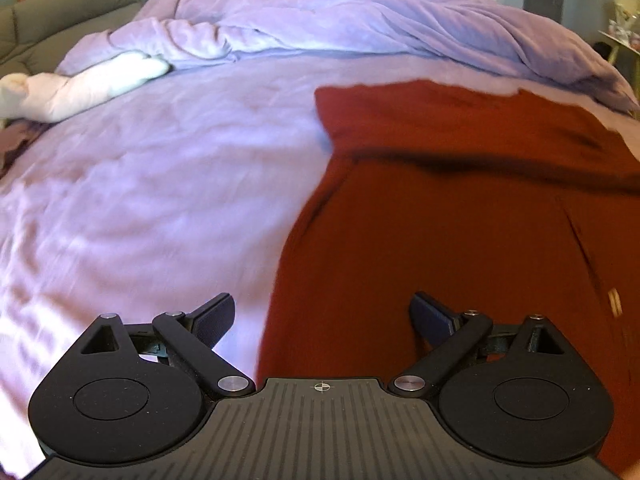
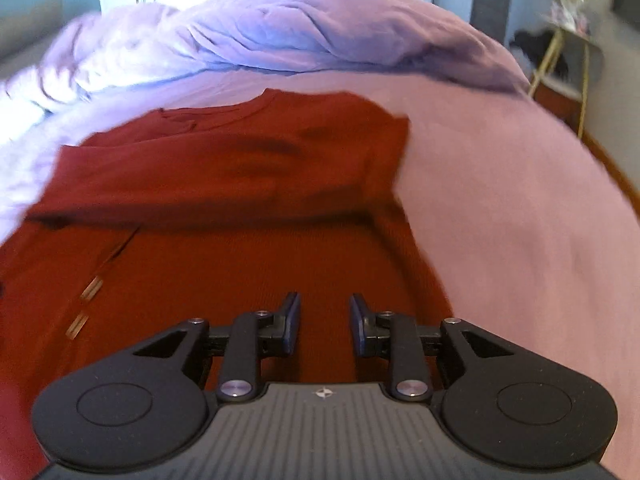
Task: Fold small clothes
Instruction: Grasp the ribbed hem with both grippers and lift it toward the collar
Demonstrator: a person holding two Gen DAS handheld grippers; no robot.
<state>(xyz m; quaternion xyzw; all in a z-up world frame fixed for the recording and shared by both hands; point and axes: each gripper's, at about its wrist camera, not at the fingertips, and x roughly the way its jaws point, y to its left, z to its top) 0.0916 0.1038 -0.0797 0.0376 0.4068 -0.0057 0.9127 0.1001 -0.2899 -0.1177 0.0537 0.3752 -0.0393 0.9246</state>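
Left wrist view: left gripper (image 1: 322, 316) has its jaws spread wide with nothing between them. It hangs over the near left edge of the red shirt (image 1: 460, 248), fingers clear of the cloth as far as I can tell.

Right wrist view: right gripper (image 2: 324, 322) is only a bit open, a narrow gap between the pads, nothing pinched. Red cloth shows through the gap, but I can't tell if the tips brush it.

Shirt: red shirt (image 2: 240, 208) lies on the bed sheet (image 1: 140, 200), more toward the right side of the bed than the left. Its far part looks doubled over, with a fold edge (image 2: 200, 214) running across it and the neckline (image 2: 224, 110) showing on top near the far end.

Step in hand, my guess: both grippers are empty, so this looks like lining up the next fold.

How I'd do it: grab the two near corners at matching spots, pinch only the layers you mean to move, lift just enough to clear, and carry both sides together so the edge lands square. Soft knit, so it'll sag and drag if one side leads.

Watch out: the sheet is loose and wrinkly, easy to pinch along with the shirt.

Further back: white socks (image 1: 80, 84) lie near the left edge of the bed, well apart from the shirt.

Far end: rumpled lilac duvet (image 1: 320, 20) is piled across the head of the bed, out of the way.
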